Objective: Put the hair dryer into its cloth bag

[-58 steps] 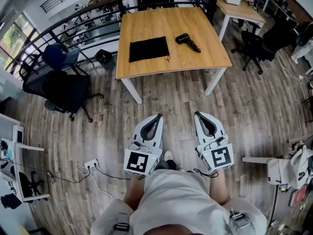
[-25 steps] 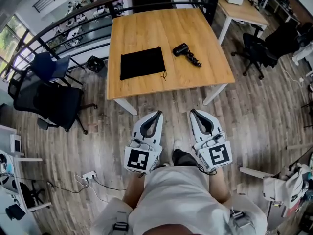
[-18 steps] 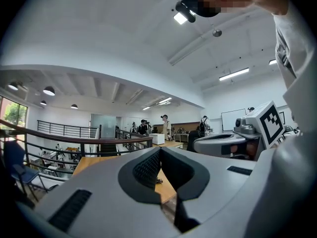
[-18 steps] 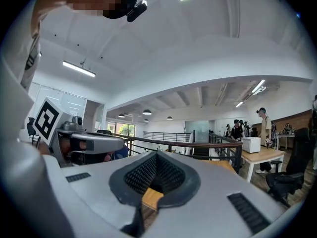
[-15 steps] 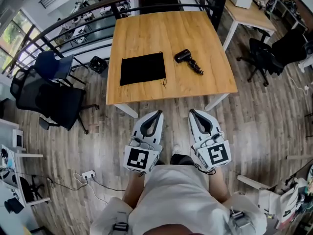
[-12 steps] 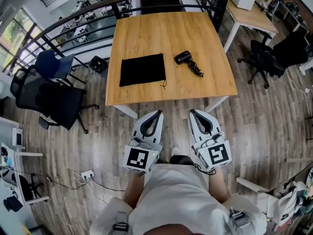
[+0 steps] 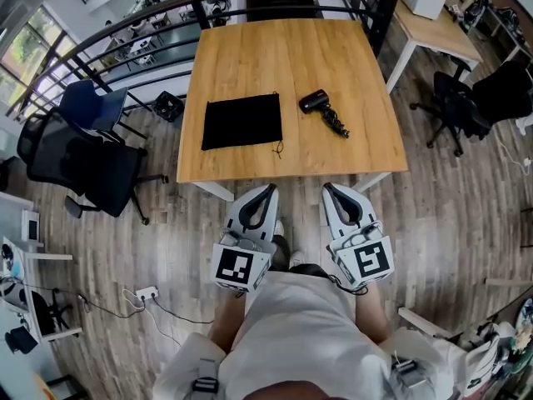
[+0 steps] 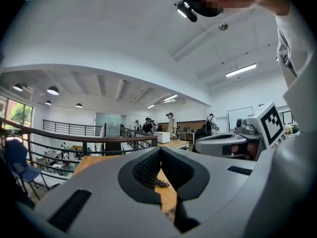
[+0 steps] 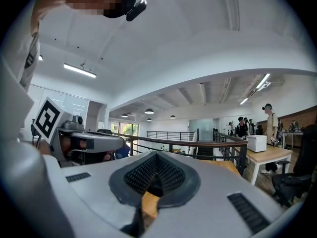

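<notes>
**Both grippers empty, at the table edge**

Left gripper and right gripper are held level, side by side, at the near edge of the table. Both have jaws closed tip to tip, nothing between them. Hair dryer lies on the tabletop, cord bunched beside it. Black cloth bag lies flat to its left, not touching it.

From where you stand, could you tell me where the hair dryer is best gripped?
Probably the hair dryer's black body, with the right gripper, coming from the table's near edge: it lies flat, right of the cloth bag, its coiled cord trailing toward that edge. Its handle cannot be made out.
</notes>
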Motion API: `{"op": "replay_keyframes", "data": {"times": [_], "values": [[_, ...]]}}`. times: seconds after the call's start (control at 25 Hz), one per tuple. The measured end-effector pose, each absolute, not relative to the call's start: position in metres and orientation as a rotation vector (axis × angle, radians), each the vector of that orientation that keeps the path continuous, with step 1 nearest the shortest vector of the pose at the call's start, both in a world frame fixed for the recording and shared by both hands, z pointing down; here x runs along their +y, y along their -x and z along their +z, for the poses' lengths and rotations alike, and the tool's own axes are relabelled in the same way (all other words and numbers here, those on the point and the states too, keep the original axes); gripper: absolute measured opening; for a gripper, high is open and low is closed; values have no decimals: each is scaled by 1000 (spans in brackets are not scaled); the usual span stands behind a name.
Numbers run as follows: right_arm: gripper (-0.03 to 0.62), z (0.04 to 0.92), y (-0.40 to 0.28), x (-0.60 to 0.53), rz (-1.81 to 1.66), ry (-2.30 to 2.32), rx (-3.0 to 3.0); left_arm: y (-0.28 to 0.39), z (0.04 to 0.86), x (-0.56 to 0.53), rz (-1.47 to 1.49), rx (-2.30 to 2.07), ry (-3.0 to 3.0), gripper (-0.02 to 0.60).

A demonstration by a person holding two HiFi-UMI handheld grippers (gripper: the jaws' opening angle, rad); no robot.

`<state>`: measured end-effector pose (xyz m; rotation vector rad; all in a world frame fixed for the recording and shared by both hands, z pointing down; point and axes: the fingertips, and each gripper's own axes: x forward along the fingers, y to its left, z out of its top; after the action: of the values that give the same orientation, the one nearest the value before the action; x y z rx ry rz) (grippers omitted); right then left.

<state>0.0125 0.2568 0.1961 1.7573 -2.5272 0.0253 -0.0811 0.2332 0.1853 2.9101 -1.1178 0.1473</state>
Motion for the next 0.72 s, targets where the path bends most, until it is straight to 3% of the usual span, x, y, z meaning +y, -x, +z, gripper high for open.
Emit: {"op": "replay_keyframes", "data": {"times": [0.72], "values": [[20, 217, -56, 147, 67, -1887, -2417, 44, 210, 113, 170, -1013, -2928, 20]]}}
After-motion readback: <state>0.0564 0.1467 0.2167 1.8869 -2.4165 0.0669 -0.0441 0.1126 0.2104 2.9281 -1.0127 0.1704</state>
